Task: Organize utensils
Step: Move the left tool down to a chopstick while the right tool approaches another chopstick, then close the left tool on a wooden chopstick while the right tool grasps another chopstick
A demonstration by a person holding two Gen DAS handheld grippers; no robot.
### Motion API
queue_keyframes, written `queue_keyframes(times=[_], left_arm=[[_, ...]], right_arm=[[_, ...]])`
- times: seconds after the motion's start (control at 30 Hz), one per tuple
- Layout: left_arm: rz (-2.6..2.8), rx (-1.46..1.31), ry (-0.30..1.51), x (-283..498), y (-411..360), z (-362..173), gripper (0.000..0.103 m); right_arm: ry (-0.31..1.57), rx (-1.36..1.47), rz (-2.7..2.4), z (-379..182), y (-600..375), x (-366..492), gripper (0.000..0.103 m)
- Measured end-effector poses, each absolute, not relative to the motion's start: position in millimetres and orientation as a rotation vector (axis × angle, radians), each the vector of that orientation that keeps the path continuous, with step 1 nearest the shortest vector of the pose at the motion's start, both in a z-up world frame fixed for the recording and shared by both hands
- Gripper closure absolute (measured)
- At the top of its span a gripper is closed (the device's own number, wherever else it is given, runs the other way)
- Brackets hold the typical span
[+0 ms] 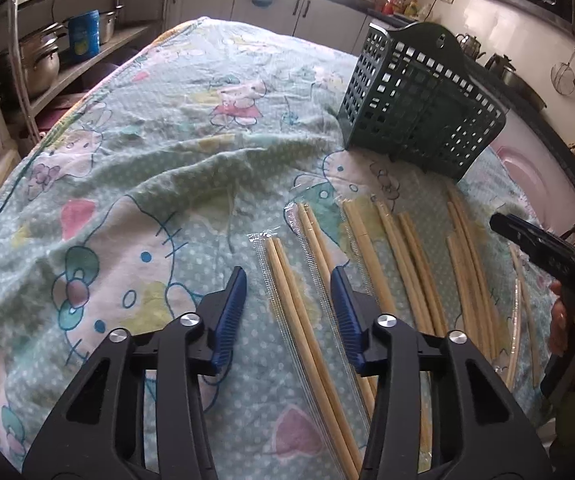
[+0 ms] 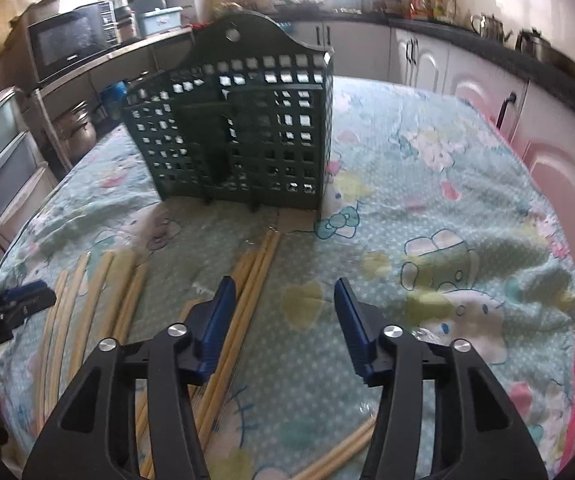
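Observation:
Several pairs of wooden chopsticks in clear wrappers lie side by side on the cartoon-print cloth. My left gripper [image 1: 289, 278] is open, with one wrapped pair [image 1: 287, 280] lying between its blue fingers. A dark green slotted utensil basket [image 1: 419, 100] stands upright behind the row; it also shows in the right wrist view [image 2: 239, 132]. My right gripper [image 2: 285, 288] is open and empty above the cloth, with a chopstick pair [image 2: 259, 264] just beside its left finger. The right gripper appears at the edge of the left wrist view [image 1: 543, 248].
The table [image 1: 107, 184] is covered by a wrinkled cloth. Shelves with pots [image 1: 43, 60] stand to the left. White cabinets [image 2: 467, 76] and a dark counter run behind and to the right. Another chopstick pair [image 2: 339, 456] lies crosswise near my right gripper's base.

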State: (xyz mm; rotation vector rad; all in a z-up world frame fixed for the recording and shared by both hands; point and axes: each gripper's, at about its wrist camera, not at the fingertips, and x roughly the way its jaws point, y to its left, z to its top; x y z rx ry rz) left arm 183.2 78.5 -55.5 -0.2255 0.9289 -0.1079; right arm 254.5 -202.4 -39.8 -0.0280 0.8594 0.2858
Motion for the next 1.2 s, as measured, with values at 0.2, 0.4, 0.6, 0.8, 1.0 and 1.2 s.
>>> queue_keyframes(times=[0.2,0.4,0.6,0.8,1.0,1.2], left_arm=[[-0.085,-0.22,0.945,193,81,-62,0.077],[-0.079,-0.226,0.948,198,88,-63,0.083],[-0.071,-0.218,0.959,204,90,-63,0.083],[-0.064,-0.216,0.97,208,89,-63,0.083],[-0.049,-0.214,0.963,212,90,-64,0.087],[-0.04,-0.201,0.976,215,92,-61,0.099]], right_arm=[[0.944,0.087,0.306,-55,-203,281,0.071],[0.96,0.127,0.3,-62,-200,298,0.078],[0.968,0.15,0.287,-64,-203,313,0.081],[0.987,0.201,0.303,-65,-209,327,0.08],[0.997,0.213,0.336,-64,-217,338,0.09],[0.986,0.22,0.398,-55,-232,329,0.095]])
